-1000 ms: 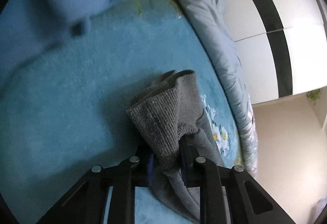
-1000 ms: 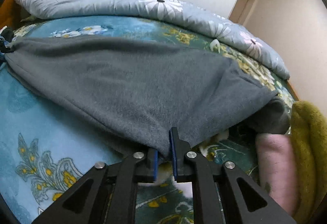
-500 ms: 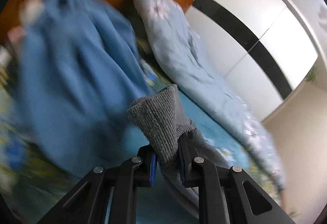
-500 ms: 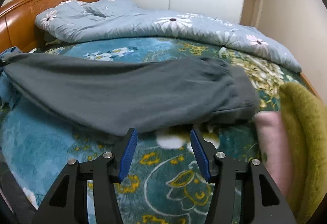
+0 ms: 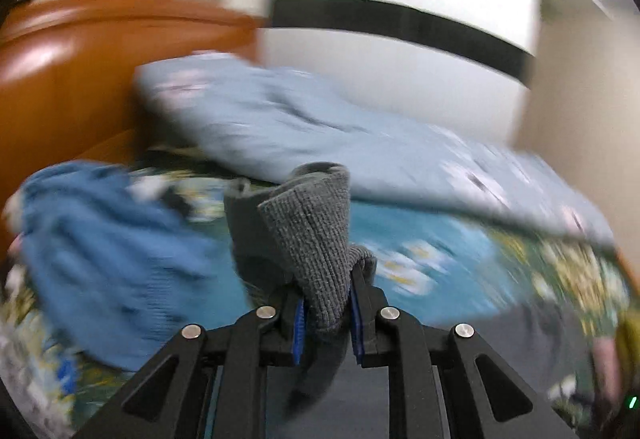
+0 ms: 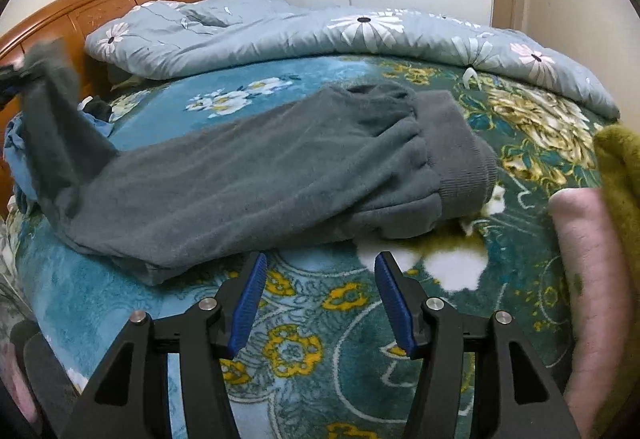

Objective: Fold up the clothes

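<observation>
The grey trousers lie lengthwise across the bed, waistband end to the right near a pink roll and a mustard garment. The left gripper has its jaws clamped on the ribbed cuff, raised off the bed at the far left. The right gripper hangs just short of the trousers' near edge; its jaws have just been opening and now stand about half apart, with nothing between them. The step looks like folding the cuff end over toward the waistband. To do it well, carry the cuff across low and taut, lay it square on the waistband, and use the free jaws to pin the middle so the fold line stays straight.
</observation>
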Demonstrator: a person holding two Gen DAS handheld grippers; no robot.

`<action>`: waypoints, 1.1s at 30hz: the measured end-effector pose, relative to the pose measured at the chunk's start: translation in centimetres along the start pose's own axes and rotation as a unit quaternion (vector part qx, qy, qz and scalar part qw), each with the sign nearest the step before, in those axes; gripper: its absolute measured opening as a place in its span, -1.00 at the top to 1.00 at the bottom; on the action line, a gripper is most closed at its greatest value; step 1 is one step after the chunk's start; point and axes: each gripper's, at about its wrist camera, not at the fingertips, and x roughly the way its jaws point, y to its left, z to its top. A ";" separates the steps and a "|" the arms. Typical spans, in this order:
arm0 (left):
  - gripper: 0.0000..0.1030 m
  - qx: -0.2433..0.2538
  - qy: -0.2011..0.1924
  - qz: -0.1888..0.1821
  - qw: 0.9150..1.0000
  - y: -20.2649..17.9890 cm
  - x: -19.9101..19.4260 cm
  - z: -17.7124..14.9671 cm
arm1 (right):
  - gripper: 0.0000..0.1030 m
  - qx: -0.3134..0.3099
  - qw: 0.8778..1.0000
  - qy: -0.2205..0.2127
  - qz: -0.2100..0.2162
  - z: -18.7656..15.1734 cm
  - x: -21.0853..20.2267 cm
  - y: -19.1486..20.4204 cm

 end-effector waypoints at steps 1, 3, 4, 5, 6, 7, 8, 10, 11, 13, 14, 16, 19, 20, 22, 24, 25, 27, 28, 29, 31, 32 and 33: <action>0.63 0.017 0.020 -0.014 1.000 -2.3 1.5 -1.0 | -0.12 0.004 1.000 -0.001 -0.002 -0.1 -0.3 -0.3; 0.63 0.047 0.058 -0.039 0.996 -6.2 4.4 -3.3 | -0.12 0.012 1.000 0.002 -0.007 -0.3 -0.4 -1.0; 0.63 0.060 0.078 -0.048 0.994 -7.8 5.6 -4.9 | -0.12 0.017 1.000 0.006 -0.010 -0.6 -0.4 -1.4; 0.63 0.070 0.095 -0.054 0.992 -9.1 6.6 -6.1 | -0.12 0.022 1.000 0.009 -0.013 -0.9 -0.5 -1.8; 0.63 0.079 0.111 -0.059 0.989 -10.3 7.4 -7.3 | -0.12 0.027 0.999 0.012 -0.016 -1.1 -0.5 -2.2; 0.63 0.089 0.124 -0.059 0.986 -11.5 7.9 -8.5 | -0.12 0.032 0.999 0.016 -0.019 -1.4 -0.6 -2.6; 0.63 0.100 0.133 -0.058 0.984 -12.0 8.2 -9.6 | -0.12 0.036 0.999 0.019 -0.022 -1.7 -0.6 -2.9; 0.59 0.125 0.151 -0.056 0.979 -13.3 8.1 -11.3 | -0.12 0.037 0.999 0.026 -0.025 -2.0 -0.4 -3.2; 0.57 0.134 0.156 -0.057 0.977 -13.9 7.6 -12.1 | -0.12 0.039 0.998 0.029 -0.027 -2.2 -0.4 -3.4; 0.24 0.142 0.161 -0.073 0.974 -13.7 5.9 -13.0 | -0.12 0.047 0.998 0.032 -0.021 -2.3 0.0 -3.6; 0.13 0.134 0.166 -0.096 0.972 -13.4 5.2 -12.9 | -0.12 0.056 0.998 0.031 -0.013 -2.2 0.2 -3.8; -0.12 0.099 0.164 -0.152 0.970 -12.3 3.9 -12.3 | -0.12 0.084 0.996 0.025 0.008 -1.9 0.5 -4.4; -0.26 0.068 0.119 -0.152 0.979 -9.9 2.3 -10.9 | -0.27 0.152 0.987 0.005 0.050 -1.0 1.0 -6.0; -0.32 0.060 0.102 -0.142 0.983 -9.1 1.9 -10.4 | -0.33 0.178 0.982 -0.004 0.061 -0.7 1.2 -6.7; -0.34 0.040 0.095 -0.088 0.991 -6.9 3.0 -9.5 | -0.37 0.249 0.964 -0.019 0.088 -0.2 2.3 -8.5; -0.34 0.022 0.106 -0.031 0.994 -4.8 4.7 -9.1 | -0.43 0.325 0.938 -0.032 0.115 0.2 3.6 -10.3; -0.34 0.015 0.113 -0.017 0.993 -4.0 5.3 -9.3 | -0.45 0.359 0.924 -0.035 0.125 0.4 4.2 -11.1; -0.34 0.013 0.127 0.004 0.992 -2.9 6.4 -10.2 | -0.45 0.392 0.912 -0.029 0.120 0.5 5.2 -11.4; -0.34 0.027 0.147 0.004 0.989 -2.8 6.9 -11.0 | -0.46 0.397 0.910 -0.032 0.115 0.8 5.5 -11.2; -0.34 0.036 0.165 -0.004 0.986 -2.6 7.6 -11.7 | -0.48 0.393 0.912 -0.034 0.113 1.1 5.8 -11.0; -0.33 0.033 0.175 -0.021 0.984 -2.1 7.9 -12.8 | -0.52 0.390 0.914 -0.033 0.105 1.9 6.4 -10.8; -0.34 0.027 0.172 -0.028 0.984 -1.7 7.7 -13.0 | -0.53 0.392 0.914 -0.033 0.100 2.3 6.7 -10.8; -0.34 0.018 0.168 -0.035 0.985 -1.3 7.4 -13.0 | -0.54 0.396 0.912 -0.035 0.098 2.5 7.0 -10.9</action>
